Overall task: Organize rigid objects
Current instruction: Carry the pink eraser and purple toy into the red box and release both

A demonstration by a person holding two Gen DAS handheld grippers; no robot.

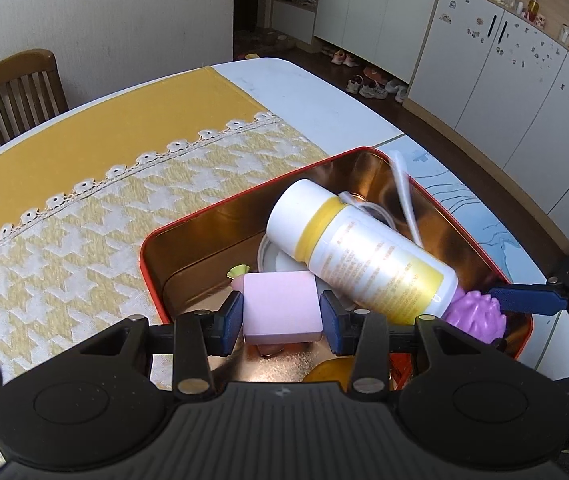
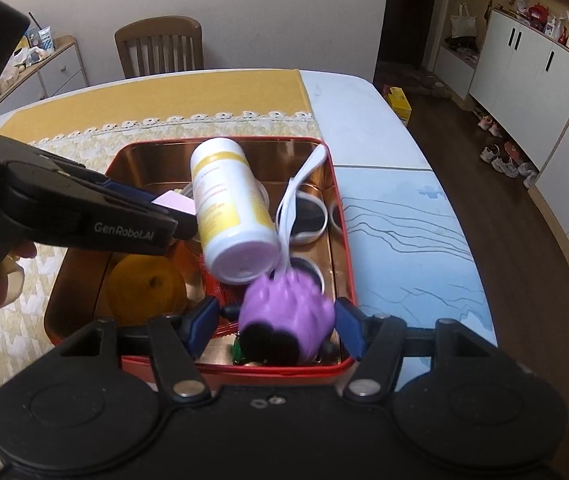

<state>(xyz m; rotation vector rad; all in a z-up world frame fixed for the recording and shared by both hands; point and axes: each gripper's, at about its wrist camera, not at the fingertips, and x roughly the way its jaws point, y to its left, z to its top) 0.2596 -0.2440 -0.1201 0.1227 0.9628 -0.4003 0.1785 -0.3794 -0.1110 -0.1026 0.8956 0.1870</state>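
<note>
Between left claw [image 1: 281, 316] pads, pink block [image 1: 280, 306], gripped above red tin [image 1: 152, 276].

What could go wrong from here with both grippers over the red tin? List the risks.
1. The white and yellow bottle lies tilted across other items in the red tin; dropping things beside it may make it roll or shift.
2. The left gripper holds a pink block and the right gripper has a purple spiky toy between its fingers close by; the two could bump.
3. The tin looks crowded, so the block may land on the orange rather than flat.
</note>
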